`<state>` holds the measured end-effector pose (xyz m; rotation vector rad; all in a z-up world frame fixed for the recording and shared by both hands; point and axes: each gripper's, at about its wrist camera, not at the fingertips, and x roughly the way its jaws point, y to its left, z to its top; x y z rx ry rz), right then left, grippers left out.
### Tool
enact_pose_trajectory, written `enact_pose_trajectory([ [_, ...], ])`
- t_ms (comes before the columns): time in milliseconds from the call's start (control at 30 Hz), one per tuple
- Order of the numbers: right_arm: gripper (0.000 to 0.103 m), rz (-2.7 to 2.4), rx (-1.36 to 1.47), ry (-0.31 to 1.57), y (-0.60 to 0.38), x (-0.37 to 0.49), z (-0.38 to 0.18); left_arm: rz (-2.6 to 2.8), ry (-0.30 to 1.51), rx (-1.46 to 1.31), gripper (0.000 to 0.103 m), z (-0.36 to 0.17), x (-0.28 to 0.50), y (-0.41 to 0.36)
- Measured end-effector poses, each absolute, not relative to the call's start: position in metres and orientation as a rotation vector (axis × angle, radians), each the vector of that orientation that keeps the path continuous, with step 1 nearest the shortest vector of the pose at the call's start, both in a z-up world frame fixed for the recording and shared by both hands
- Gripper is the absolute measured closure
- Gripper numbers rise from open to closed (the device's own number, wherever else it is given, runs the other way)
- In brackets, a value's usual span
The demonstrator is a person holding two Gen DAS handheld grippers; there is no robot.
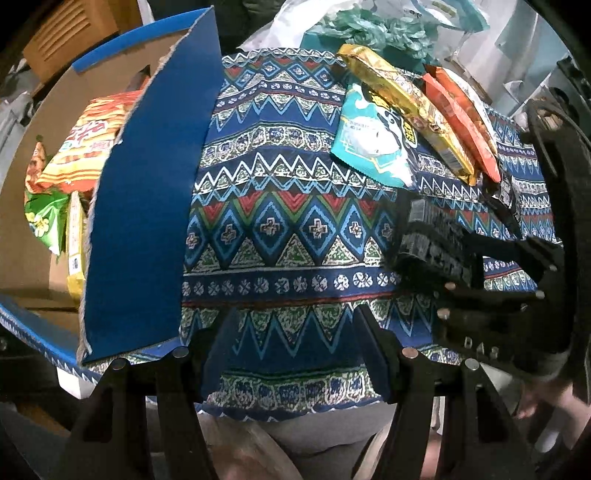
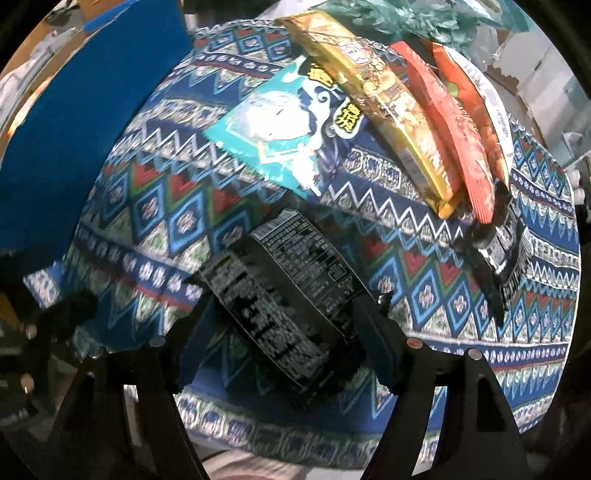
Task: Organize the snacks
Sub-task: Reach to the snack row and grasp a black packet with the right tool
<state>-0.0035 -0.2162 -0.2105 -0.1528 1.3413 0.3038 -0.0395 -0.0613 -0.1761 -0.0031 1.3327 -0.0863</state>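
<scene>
Right gripper (image 2: pixel 280 354) jaws spread, released, a black snack packet (image 2: pixel 291 295) lying between them on the patterned tabletop (image 2: pixel 424 295). Left gripper (image 1: pixel 295 350) jaws parted, holding nothing, bare cloth between

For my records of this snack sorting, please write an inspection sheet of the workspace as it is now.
Surface: table under a patterned blue cloth, mostly bare in the middle.
Job's things: cardboard box with blue flap holds several snack bags; on the cloth lie a teal packet, a yellow packet, an orange packet, a small dark packet and a black packet.
Clutter: teal and white bags behind the table.
Grippers: left gripper open over bare cloth; right gripper open, black packet between its jaws, no pad seen pressing.
Cables: nothing seen.
Surroundings: a brown box behind; the rest is unclear.
</scene>
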Motion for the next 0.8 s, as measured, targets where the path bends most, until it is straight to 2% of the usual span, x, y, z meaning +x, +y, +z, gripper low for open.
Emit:
enact_pose_trajectory([
  [467, 0.027, 0.431, -0.160, 1.335, -0.213, 0.040, -0.218, -0.081, 1.359, -0.032, 0.038, -0.189, -0.012, -0.061],
  [600, 0.034, 0.384, -0.151, 1.360, -0.215, 0.037, -0.215, -0.075, 1.369, -0.052, 0.038, -0.190, -0.010, -0.056],
  [800, 0.035, 0.226, -0.080, 1.421, -0.251, 0.034, -0.216, -0.089, 1.366, -0.057, 0.038, -0.188, -0.007, -0.061],
])
